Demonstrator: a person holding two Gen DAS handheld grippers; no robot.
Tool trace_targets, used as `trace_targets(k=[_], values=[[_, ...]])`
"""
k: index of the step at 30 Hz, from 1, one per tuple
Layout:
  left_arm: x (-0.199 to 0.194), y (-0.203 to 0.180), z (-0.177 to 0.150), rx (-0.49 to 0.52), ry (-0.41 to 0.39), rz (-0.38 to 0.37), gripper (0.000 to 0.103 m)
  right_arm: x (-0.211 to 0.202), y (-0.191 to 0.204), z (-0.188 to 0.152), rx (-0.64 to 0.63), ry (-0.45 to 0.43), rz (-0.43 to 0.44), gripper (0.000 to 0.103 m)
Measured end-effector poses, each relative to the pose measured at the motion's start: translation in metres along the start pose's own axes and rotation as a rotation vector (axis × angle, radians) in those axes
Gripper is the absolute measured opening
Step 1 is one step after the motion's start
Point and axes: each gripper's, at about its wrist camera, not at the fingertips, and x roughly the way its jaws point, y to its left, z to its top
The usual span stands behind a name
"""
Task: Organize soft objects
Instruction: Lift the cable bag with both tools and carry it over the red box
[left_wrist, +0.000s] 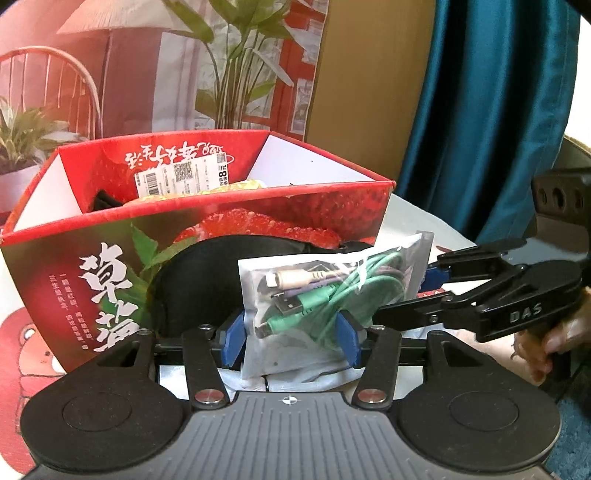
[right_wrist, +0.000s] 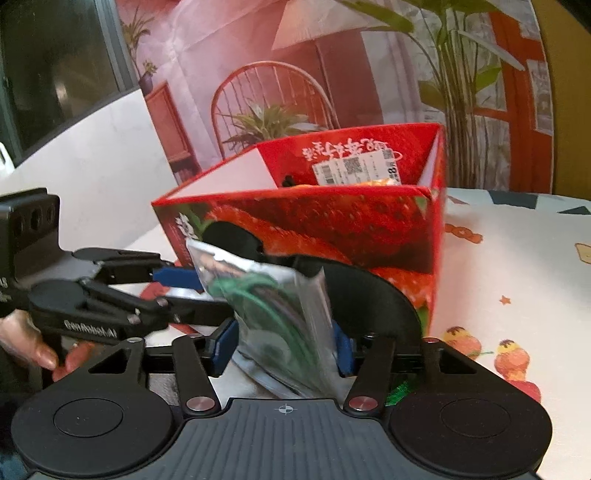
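A clear bag of cables (left_wrist: 314, 295), with green and white leads inside, stands upright between the blue pads of my left gripper (left_wrist: 291, 339), which press on its sides. My right gripper (left_wrist: 406, 295) comes in from the right and straddles the bag's right edge. In the right wrist view the bag (right_wrist: 280, 314) fills the gap of the right gripper (right_wrist: 284, 350), and its pads touch both sides. The left gripper (right_wrist: 192, 291) holds the bag's left edge there. Behind the bag, a black soft pad (left_wrist: 192, 280) leans on the red strawberry box (left_wrist: 221, 221).
The open box (right_wrist: 332, 229) holds a yellow item (left_wrist: 221, 190) and a dark one, and it bears a white label. It stands on a cartoon-print tablecloth (right_wrist: 517, 277). A teal curtain (left_wrist: 480, 110) hangs at the right. A hand (right_wrist: 33, 343) grips the other handle.
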Motion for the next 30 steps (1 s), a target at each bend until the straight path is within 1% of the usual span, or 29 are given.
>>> trace_targets(k=[3, 5, 7, 9, 15, 19, 23, 26, 30], values=[[0.003, 0.0, -0.003, -0.004, 0.013, -0.005, 0.055, 0.003, 0.0, -0.004, -0.017, -0.007, -0.039, 0.037], [0.004, 0.0, -0.005, -0.011, 0.021, -0.005, 0.054, 0.004, -0.001, -0.007, -0.005, -0.019, -0.038, 0.036], [0.007, 0.001, -0.008, -0.032, 0.03, -0.001, 0.051, 0.004, -0.001, -0.01, 0.003, -0.028, -0.04, 0.034], [0.006, 0.0, -0.009, -0.061, 0.031, 0.002, 0.047, 0.006, 0.002, -0.014, 0.003, -0.039, -0.046, 0.03], [-0.005, -0.01, -0.008, -0.082, 0.009, 0.034, 0.041, 0.001, 0.009, -0.019, 0.029, -0.082, -0.081, 0.028], [-0.023, -0.017, -0.003, -0.107, -0.032, 0.046, 0.039, -0.009, 0.017, -0.016, 0.031, -0.116, -0.092, 0.027], [-0.046, -0.027, 0.01, -0.093, -0.092, 0.071, 0.038, -0.022, 0.027, -0.005, 0.013, -0.162, -0.082, 0.027], [-0.068, -0.032, 0.025, -0.096, -0.153, 0.086, 0.038, -0.033, 0.035, 0.012, -0.003, -0.202, -0.066, 0.027], [-0.088, -0.031, 0.05, -0.103, -0.215, 0.106, 0.038, -0.042, 0.044, 0.042, -0.027, -0.246, -0.038, 0.027]])
